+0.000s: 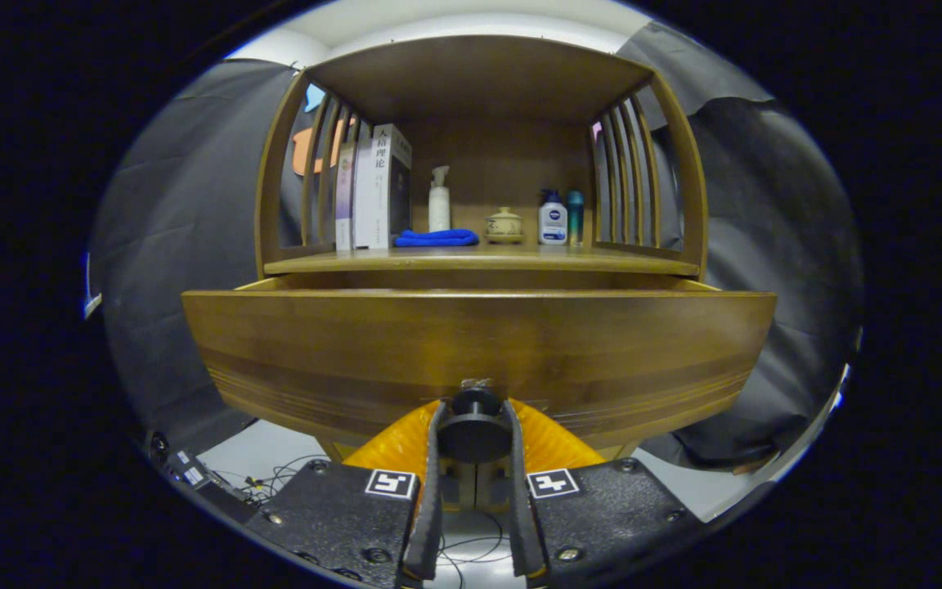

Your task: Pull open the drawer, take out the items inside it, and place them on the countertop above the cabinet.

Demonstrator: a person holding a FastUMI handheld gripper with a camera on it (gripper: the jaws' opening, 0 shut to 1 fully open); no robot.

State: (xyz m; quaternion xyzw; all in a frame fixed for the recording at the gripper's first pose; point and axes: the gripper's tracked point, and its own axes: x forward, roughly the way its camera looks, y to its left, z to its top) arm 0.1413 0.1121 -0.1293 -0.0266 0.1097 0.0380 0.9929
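A wooden cabinet drawer (479, 343) stands pulled out a little way, its broad front panel facing me. At the panel's lower middle sits a round dark knob (475, 433), and my gripper (475, 417) is shut on the knob, one finger pressing each side. The drawer's inside is hidden behind its front panel. Above the drawer runs the wooden countertop (643, 263) of the cabinet.
On the countertop stand several books (373, 188) at the left, a folded blue cloth (437, 238), a white pump bottle (439, 200), a small lidded pot (504, 224), a white and blue bottle (553, 219) and a teal bottle (575, 218). Cables (275, 474) lie on the floor.
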